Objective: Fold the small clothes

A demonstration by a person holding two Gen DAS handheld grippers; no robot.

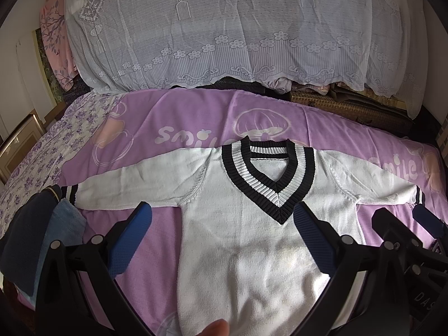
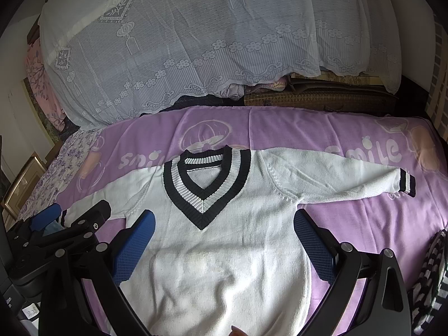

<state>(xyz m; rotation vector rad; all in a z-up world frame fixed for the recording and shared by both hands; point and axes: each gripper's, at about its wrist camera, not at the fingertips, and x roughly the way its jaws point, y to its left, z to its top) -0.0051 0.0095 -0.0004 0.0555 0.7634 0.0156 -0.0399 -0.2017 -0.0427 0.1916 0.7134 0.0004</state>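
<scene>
Blue-padded fingers frame both wrist views, and both pairs of tongs stand wide apart with nothing between them: the left tongs [image 1: 221, 240] hover over the near chest of the white sweater [image 1: 246, 240], the right tongs [image 2: 224, 246] over much the same spot slightly to the right. A fingertip [image 1: 215, 327] shows at the very near edge. The sweater lies face up and spread flat on the purple blanket [image 1: 179, 117] that covers the bed, its black-and-white V-neck collar [image 1: 268, 173] toward the far side, the left sleeve [image 1: 134, 184] and the right sleeve [image 2: 336, 182] stretched straight out to either side, each ending in a striped cuff [image 2: 406, 184]. Some dark and blue folded cloth [image 1: 42, 240] sits at the near left, and a striped garment [image 2: 431, 274] at the near right; a lace-covered heap [image 1: 224, 28] rises beyond the bed. Folding does not look begun. The knit should be light, soft and floppy, with enough loft for the pads to pinch, though it will stretch and sag if lifted by a single point. Sensible holds would be a cuff or the shoulder seam for turning a sleeve inward, and the hem corners for doubling the body, keeping the cloth low so it drags flat.
</scene>
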